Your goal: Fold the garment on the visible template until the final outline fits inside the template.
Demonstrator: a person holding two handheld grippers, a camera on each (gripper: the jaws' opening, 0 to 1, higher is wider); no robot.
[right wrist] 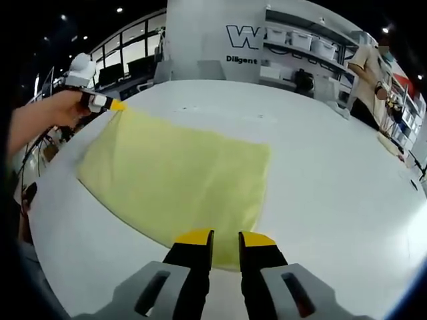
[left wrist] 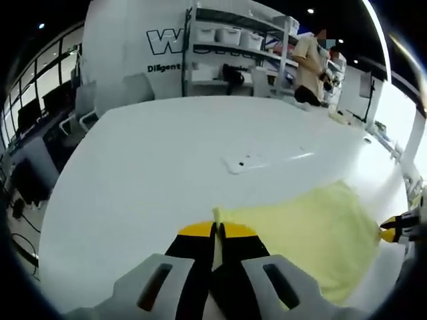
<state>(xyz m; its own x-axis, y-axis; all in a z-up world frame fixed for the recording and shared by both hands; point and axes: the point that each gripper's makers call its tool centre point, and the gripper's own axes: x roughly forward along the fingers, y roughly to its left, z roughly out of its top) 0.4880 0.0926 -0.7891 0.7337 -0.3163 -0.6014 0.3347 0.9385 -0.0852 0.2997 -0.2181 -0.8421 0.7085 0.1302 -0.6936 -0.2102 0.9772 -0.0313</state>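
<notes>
On the white table [right wrist: 333, 173], the left gripper [left wrist: 217, 231] pinches a corner of the yellow garment [right wrist: 180, 180]; the right gripper [right wrist: 225, 238], jaws narrowly apart, hovers at its edge. Mid-fold; next, grip that edge.

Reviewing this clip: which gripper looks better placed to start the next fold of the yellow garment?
Probably the left gripper: its jaws are shut on a corner of the yellow garment. The right gripper is open at the near edge, holding nothing.

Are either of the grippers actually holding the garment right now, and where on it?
The left gripper is shut on a corner of the yellow garment. The right gripper sits open over the near edge, holding nothing.
</notes>
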